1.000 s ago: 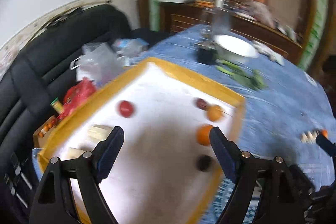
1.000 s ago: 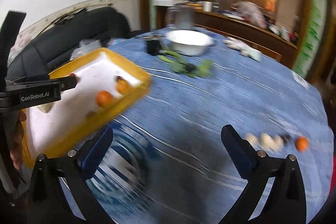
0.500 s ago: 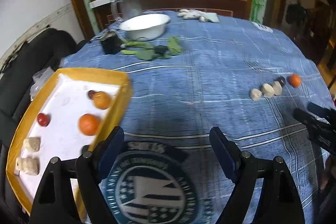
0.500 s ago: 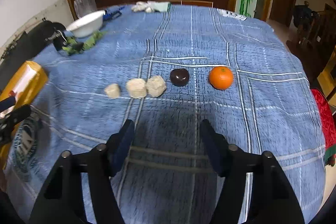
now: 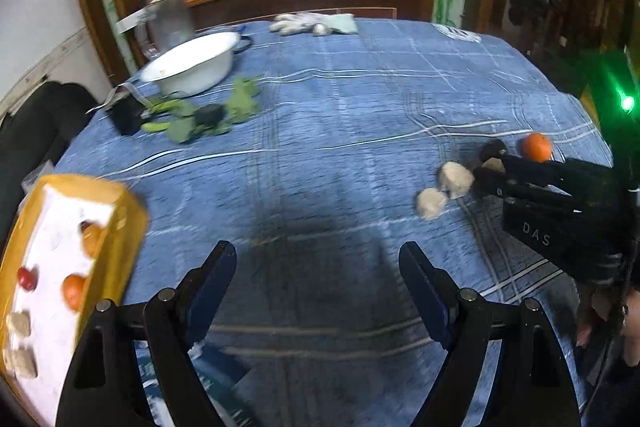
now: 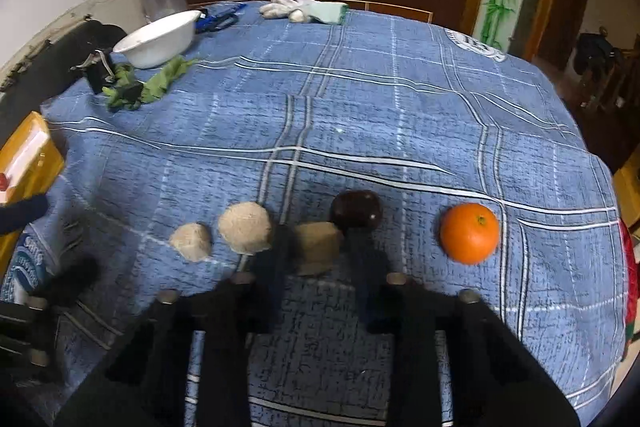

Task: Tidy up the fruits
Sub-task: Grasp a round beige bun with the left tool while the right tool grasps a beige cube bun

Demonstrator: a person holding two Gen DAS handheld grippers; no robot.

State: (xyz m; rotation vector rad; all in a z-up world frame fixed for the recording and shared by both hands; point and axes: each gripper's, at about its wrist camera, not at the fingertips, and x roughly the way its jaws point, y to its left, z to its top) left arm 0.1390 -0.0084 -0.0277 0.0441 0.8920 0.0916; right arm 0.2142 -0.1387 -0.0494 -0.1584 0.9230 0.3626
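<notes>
A row of fruits lies on the tabletop (image 6: 400, 115), which is covered in a blue checked cloth. From left to right in the right wrist view: a small rough beige lump (image 6: 191, 241), a rounder beige lump (image 6: 245, 232), a blockier beige piece (image 6: 316, 247), a glossy dark round fruit (image 6: 356, 209) and a smooth orange (image 6: 469, 233). The right gripper (image 6: 316, 261) has its jaws around the blocky beige piece, one on each side; blur hides whether they press it. The left gripper (image 5: 316, 279) hovers over bare cloth, jaws wide apart and empty. At the left edge sits a yellow-rimmed tray (image 5: 116, 227) with a white floor, holding two oranges (image 5: 74, 291), a red fruit (image 5: 27, 278) and beige lumps (image 5: 19, 323). Farther back stand a white bowl (image 6: 158, 38), crumpled green leaves (image 6: 160, 83) and white gloves (image 6: 300, 9).
</notes>
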